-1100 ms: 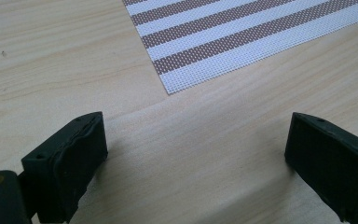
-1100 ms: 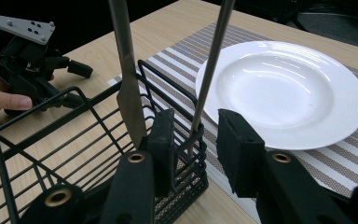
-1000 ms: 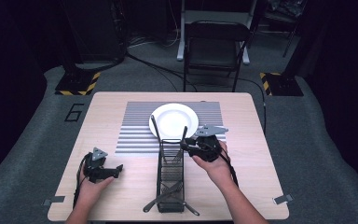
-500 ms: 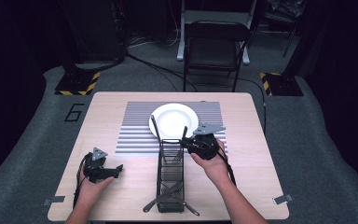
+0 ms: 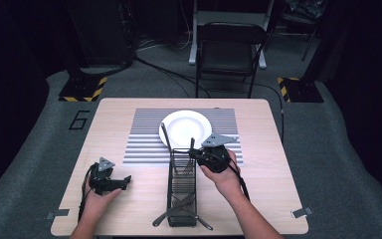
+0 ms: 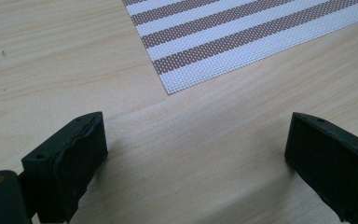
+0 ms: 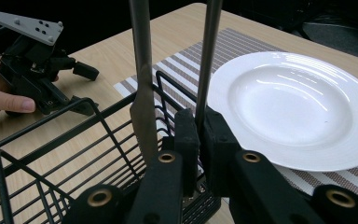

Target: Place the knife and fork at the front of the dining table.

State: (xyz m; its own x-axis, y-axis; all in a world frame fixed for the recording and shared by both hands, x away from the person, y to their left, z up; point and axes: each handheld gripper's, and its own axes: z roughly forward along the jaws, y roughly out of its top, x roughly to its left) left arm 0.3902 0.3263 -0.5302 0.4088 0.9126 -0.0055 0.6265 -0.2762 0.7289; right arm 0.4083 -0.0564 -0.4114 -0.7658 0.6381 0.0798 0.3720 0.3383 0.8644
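Black fingers of our right gripper point(image 7: 196, 135) have just been closing and now pinch a thin metal utensil handle point(image 7: 208, 56) standing upright in the wire basket point(image 5: 181, 186), beside a knife point(image 7: 142, 79) and near the white plate point(image 5: 185, 128). Our left gripper point(image 5: 124, 181) rests low on the bench point(image 5: 129, 107), fingers spread wide, holding nothing.
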